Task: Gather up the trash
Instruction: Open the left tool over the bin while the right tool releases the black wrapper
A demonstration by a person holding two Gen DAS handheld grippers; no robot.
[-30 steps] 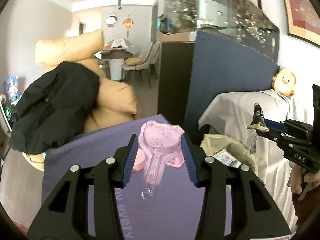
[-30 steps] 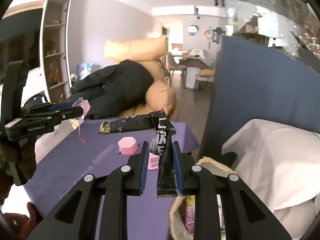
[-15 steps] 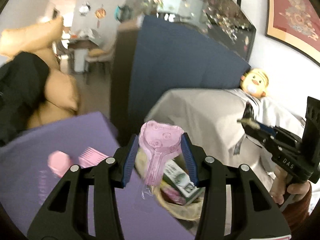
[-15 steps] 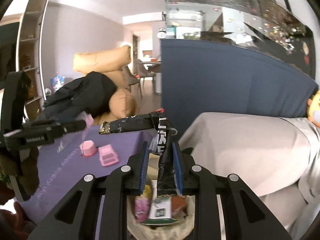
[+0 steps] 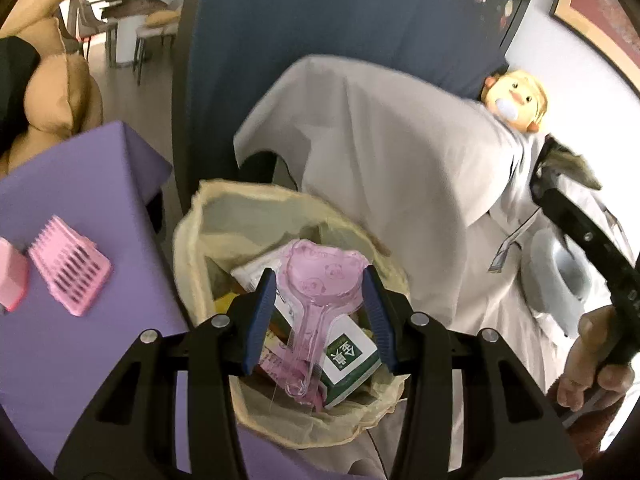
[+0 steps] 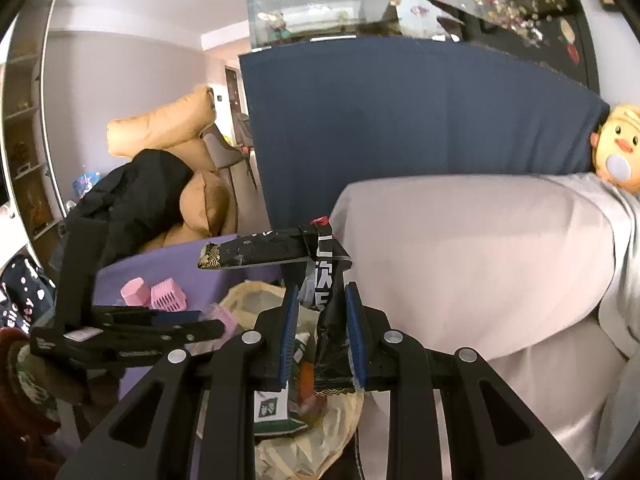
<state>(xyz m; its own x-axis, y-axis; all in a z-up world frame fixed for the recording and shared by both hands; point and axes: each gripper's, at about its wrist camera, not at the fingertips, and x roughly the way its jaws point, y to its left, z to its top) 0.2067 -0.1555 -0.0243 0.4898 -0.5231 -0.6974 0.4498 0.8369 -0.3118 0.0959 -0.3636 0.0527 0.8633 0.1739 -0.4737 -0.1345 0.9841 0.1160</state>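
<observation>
My left gripper point(image 5: 320, 312) is shut on a clear pink bear-shaped plastic package point(image 5: 320, 284) and holds it over the open mouth of a yellowish trash bag point(image 5: 208, 216) that holds a green-and-white carton point(image 5: 348, 356) and other rubbish. My right gripper point(image 6: 320, 332) is shut on a black crumpled snack wrapper point(image 6: 328, 276) just above the same bag point(image 6: 320, 432). In the right wrist view the left gripper point(image 6: 212, 326) reaches in from the left over the bag. In the left wrist view the right gripper's body point(image 5: 584, 236) stands at the right edge.
A purple-covered table point(image 5: 80, 184) at the left holds a pink comb-like piece point(image 5: 68, 276) and a pink block point(image 5: 12, 276). A grey-draped sofa point(image 5: 400, 152) with a yellow plush doll point(image 5: 512, 96) lies right of the bag. A dark blue cabinet point(image 6: 400, 112) stands behind.
Both grippers have swung right from over the purple table to above the trash bag, each still holding its item. The left view now tilts down into the bag.
</observation>
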